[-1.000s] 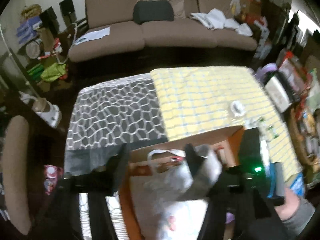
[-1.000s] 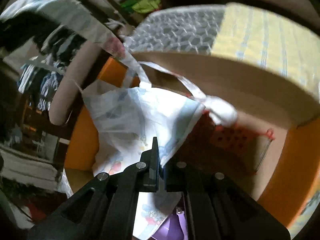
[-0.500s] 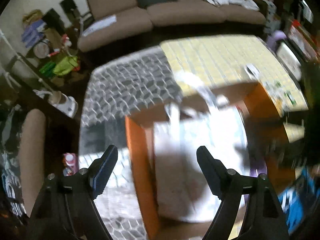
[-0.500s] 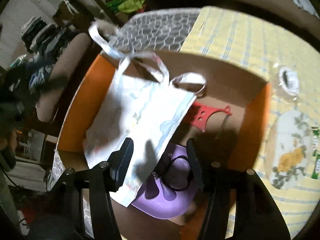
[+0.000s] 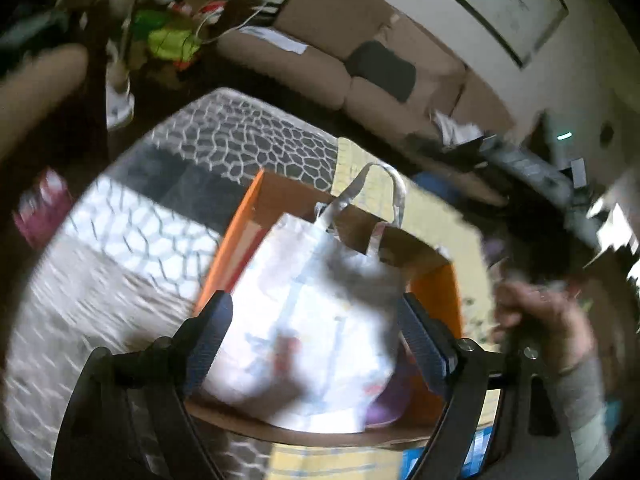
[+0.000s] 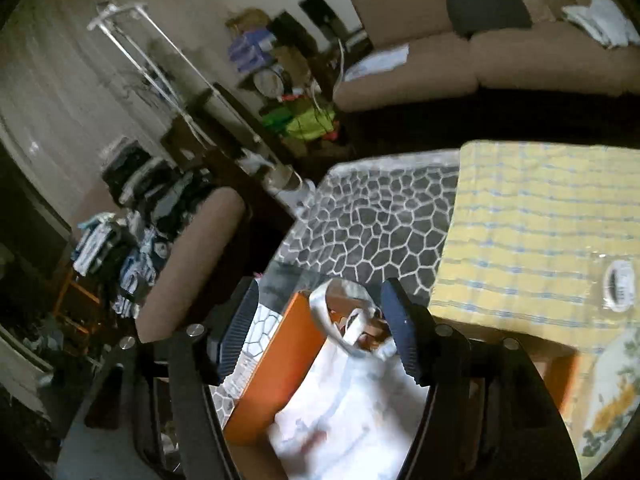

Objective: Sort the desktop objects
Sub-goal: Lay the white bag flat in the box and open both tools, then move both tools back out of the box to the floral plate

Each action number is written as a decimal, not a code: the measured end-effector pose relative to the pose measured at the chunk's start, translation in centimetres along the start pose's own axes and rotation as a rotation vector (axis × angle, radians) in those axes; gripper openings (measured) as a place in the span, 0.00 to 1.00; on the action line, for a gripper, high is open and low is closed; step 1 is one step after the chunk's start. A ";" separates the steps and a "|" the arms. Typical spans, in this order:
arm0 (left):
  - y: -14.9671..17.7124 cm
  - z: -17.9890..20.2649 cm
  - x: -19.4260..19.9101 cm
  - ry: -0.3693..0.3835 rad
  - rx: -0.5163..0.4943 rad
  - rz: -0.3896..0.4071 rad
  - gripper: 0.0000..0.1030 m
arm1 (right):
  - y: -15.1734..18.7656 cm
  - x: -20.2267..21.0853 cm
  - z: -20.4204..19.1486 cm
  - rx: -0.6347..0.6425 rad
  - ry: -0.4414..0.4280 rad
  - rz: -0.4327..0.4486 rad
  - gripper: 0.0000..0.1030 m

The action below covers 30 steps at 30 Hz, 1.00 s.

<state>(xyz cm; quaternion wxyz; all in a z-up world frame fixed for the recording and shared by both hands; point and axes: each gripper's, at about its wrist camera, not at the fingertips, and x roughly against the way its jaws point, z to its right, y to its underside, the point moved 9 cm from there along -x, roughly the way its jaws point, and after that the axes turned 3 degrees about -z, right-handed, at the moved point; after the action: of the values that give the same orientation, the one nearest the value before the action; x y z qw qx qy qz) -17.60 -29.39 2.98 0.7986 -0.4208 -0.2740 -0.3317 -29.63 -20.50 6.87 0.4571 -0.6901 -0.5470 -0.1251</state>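
In the one orange box [image 5: 434, 292] near the table's edge, one white bag [image 5: 316, 320] with two handles, left gripper [image 5: 320, 336] wide open and empty above it, right gripper [image 6: 320, 330] jaws just opened, holding nothing.

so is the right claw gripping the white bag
No, the right claw stands open above the white bag, which lies in the orange box.

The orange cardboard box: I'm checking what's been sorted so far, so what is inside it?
The orange cardboard box holds a white printed bag with handles lying on a purple plastic item, mostly covered. Anything else under the bag is hidden.
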 end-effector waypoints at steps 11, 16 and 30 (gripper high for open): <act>1.3 -1.3 -0.6 -0.038 -0.045 0.011 0.86 | 13.7 -9.1 -0.2 0.110 0.067 -0.498 0.53; 0.8 -0.8 -0.2 -0.031 -0.050 0.028 0.86 | 12.7 -3.2 -0.4 0.097 0.108 -0.403 0.70; 1.9 8.7 -2.7 -0.038 -0.255 -0.047 1.00 | 11.0 17.6 9.1 0.076 0.215 -0.149 1.00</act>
<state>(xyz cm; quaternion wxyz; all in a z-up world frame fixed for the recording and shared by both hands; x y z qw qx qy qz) -19.27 -20.30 4.43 0.7254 -0.5184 -0.2545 -0.3745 -16.49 -2.10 8.24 0.5285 -0.6121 -0.5490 -0.2111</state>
